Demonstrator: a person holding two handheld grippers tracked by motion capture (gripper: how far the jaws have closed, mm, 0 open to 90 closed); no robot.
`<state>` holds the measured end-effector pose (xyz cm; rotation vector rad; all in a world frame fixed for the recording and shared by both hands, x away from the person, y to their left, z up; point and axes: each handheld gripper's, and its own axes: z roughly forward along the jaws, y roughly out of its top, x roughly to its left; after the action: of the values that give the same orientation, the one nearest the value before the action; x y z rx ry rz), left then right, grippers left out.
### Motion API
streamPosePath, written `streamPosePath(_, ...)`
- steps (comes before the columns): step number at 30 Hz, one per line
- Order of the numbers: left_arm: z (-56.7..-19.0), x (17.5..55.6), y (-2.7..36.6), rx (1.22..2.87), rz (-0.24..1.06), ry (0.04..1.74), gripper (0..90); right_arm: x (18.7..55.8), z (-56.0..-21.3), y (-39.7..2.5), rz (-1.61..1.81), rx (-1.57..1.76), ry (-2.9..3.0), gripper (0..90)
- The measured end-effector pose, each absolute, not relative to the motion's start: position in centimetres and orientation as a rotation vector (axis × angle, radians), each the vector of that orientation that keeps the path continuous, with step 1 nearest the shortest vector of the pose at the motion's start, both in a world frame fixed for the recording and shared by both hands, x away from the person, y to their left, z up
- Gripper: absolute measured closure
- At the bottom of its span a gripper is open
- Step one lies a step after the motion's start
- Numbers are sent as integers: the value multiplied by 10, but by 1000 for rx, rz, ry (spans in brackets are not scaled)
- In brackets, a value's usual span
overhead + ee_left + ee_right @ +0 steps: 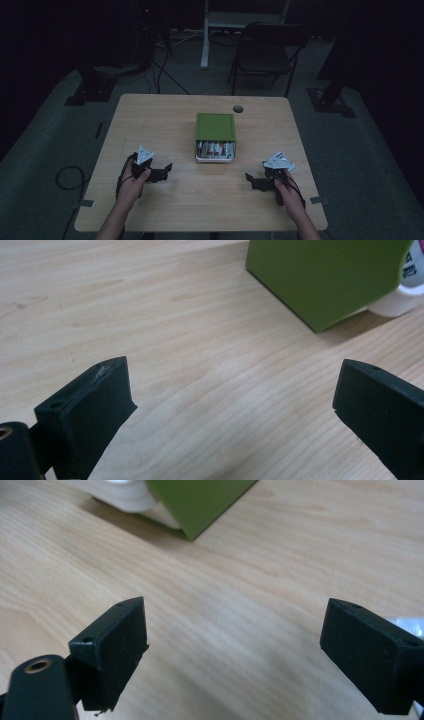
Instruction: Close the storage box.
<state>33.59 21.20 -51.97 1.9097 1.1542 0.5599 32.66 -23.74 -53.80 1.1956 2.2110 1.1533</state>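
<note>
Jaws on both my left gripper (pixel 161 171) and right gripper (pixel 253 181) stand wide apart and empty, angled inward toward the green box (pixel 215 127) at mid-tabletop (pixel 150 120), so I can close on it from either side.

The stuff inside the white tray (pixel 215 151) under the green lid (pixel 215 126) is way too small and dim in the high view to make out, just reddish and pale bits. In the left gripper view the green lid (pixel 325 277) runs off the top edge, and the white tray (pixel 405 295) beside it is cut at the right edge, with some label print too clipped to read. In the right gripper view both are chopped by the top edge too. The room behind the table (pixel 150 115) is mostly lost in darkness.
</note>
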Motion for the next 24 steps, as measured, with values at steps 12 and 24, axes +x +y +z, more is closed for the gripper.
streamPosePath(12, -532, 327, 227, 1887, 551, 1215, 28, 310, -546, -249, 1128, 1212, 2240, 112)
streamPosePath(24, -538, 320, 245, 1851, 585, 1307, 28, 302, -549, -253, 1061, 1199, 2282, 112)
